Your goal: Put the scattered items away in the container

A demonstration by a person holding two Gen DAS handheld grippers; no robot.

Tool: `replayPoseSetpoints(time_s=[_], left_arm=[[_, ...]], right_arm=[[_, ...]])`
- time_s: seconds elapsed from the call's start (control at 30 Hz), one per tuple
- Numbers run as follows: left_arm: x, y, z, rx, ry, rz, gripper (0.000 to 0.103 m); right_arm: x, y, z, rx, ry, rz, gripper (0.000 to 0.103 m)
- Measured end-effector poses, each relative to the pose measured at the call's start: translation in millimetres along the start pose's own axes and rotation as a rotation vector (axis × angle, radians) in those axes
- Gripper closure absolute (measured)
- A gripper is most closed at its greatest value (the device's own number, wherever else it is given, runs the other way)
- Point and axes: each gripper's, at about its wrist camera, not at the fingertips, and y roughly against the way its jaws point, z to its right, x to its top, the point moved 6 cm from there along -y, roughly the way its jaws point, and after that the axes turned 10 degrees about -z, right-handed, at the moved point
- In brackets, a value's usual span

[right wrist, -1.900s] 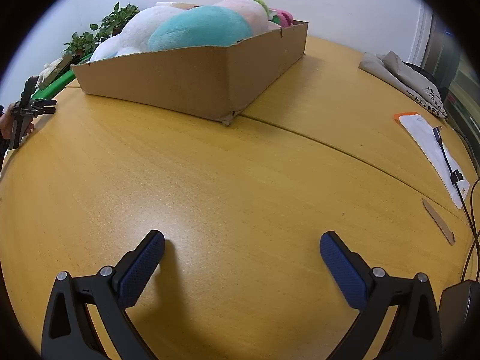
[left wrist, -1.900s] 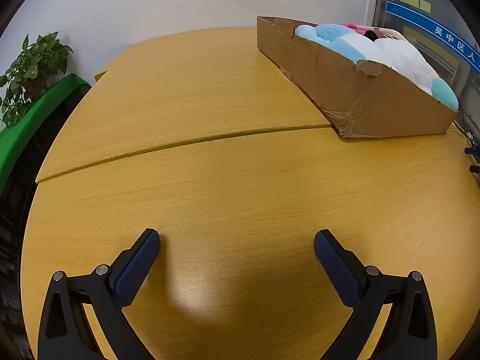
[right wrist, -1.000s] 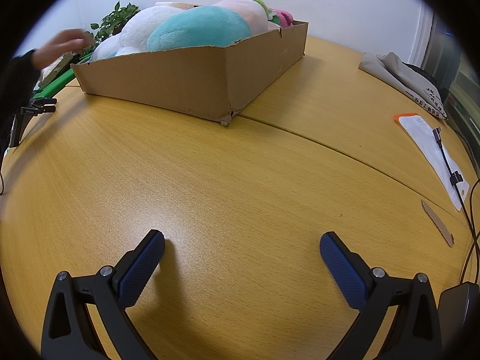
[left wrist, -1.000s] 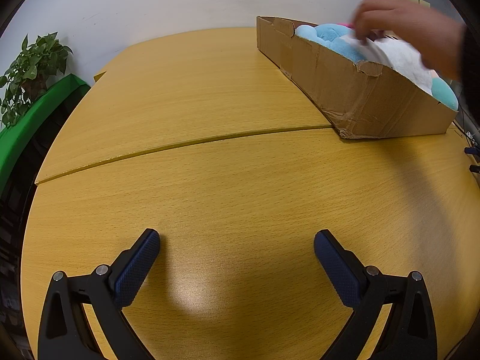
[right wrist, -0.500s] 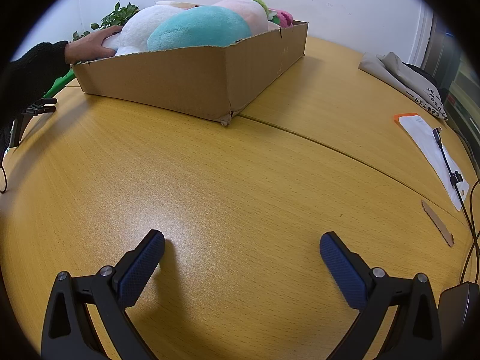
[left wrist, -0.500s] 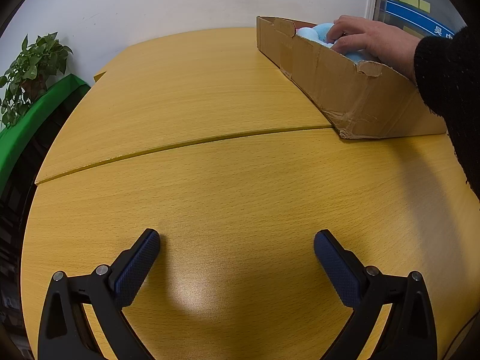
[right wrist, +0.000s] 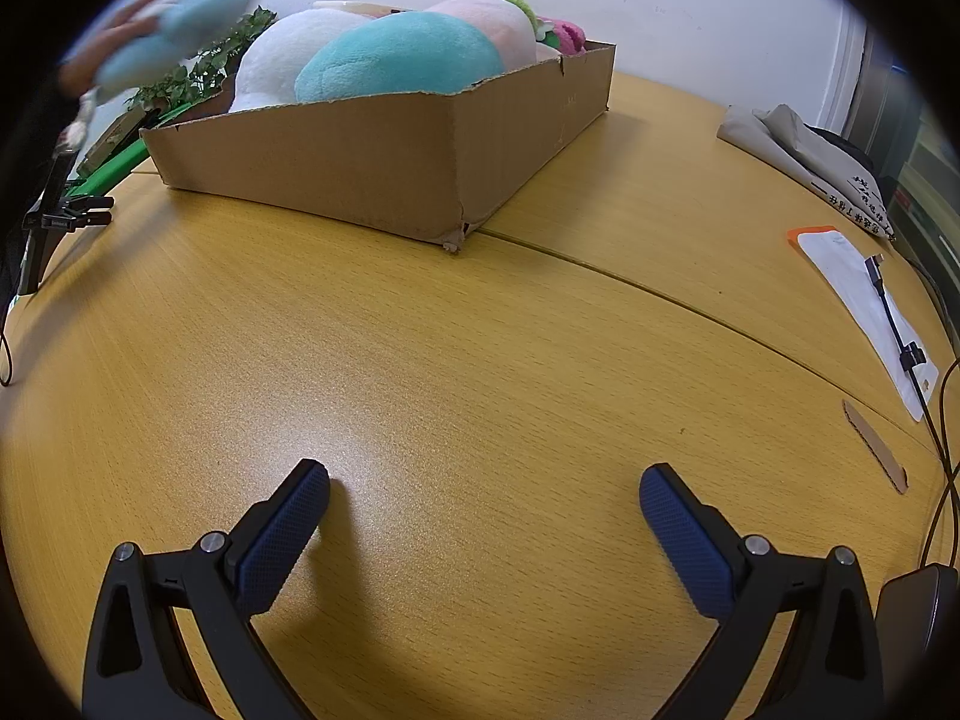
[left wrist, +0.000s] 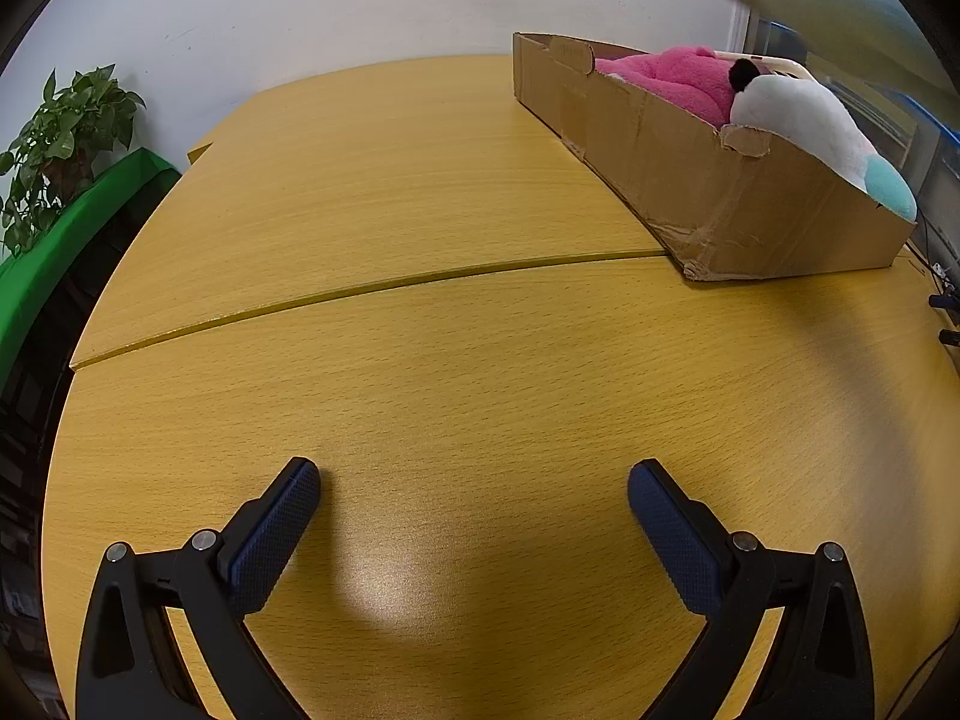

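A brown cardboard box [left wrist: 708, 192] stands on the wooden table at the back right of the left wrist view; it holds a pink plush [left wrist: 678, 84] and a white plush [left wrist: 804, 120]. In the right wrist view the box [right wrist: 384, 168] is at the back left, filled with white, teal [right wrist: 396, 60] and pink plush toys. A bare hand holds a light blue plush [right wrist: 180, 18] in the air left of the box, blurred. My left gripper [left wrist: 474, 498] is open and empty above the table. My right gripper [right wrist: 483, 501] is open and empty.
A potted plant [left wrist: 60, 138] and a green panel [left wrist: 54, 252] stand at the table's left edge. In the right wrist view, folded grey cloth [right wrist: 804, 162], a white sheet with a cable [right wrist: 870, 306] and a cardboard strip [right wrist: 873, 444] lie at the right.
A bare hand reached into the box and lifted the light blue plush out and up. The pink plush beneath now shows. Both grippers stayed still.
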Motion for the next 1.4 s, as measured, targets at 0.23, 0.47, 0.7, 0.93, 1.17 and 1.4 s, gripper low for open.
replayPoseSetpoints(time_s=[0.23, 0.47, 0.7, 0.93, 1.17, 1.4], left_arm=[[-0.1, 0.0, 0.3, 0.000, 0.001, 0.000, 0.000], [2.0, -2.9, -11.4, 0.027, 0.056, 0.002, 0.000], [1.7, -1.9, -15.9, 0.036, 0.073, 0.002, 0.000], [1.5, -1.9, -15.7, 0.037, 0.074, 0.002, 0.000], [1.4, -2.0, -15.2, 0.037, 0.074, 0.002, 0.000], [1.4, -2.0, -15.0, 0.037, 0.075, 0.002, 0.000]], right_arm=[[0.0, -0.1, -0.1, 0.000, 0.000, 0.000, 0.000], [0.0, -0.1, -0.2, 0.000, 0.000, 0.001, 0.000], [0.0, -0.2, -0.2, 0.000, 0.000, 0.001, 0.000], [0.0, -0.2, -0.2, 0.000, 0.000, 0.002, 0.000], [0.0, -0.2, -0.2, 0.000, 0.000, 0.002, 0.000], [0.0, -0.2, -0.2, 0.000, 0.000, 0.002, 0.000]])
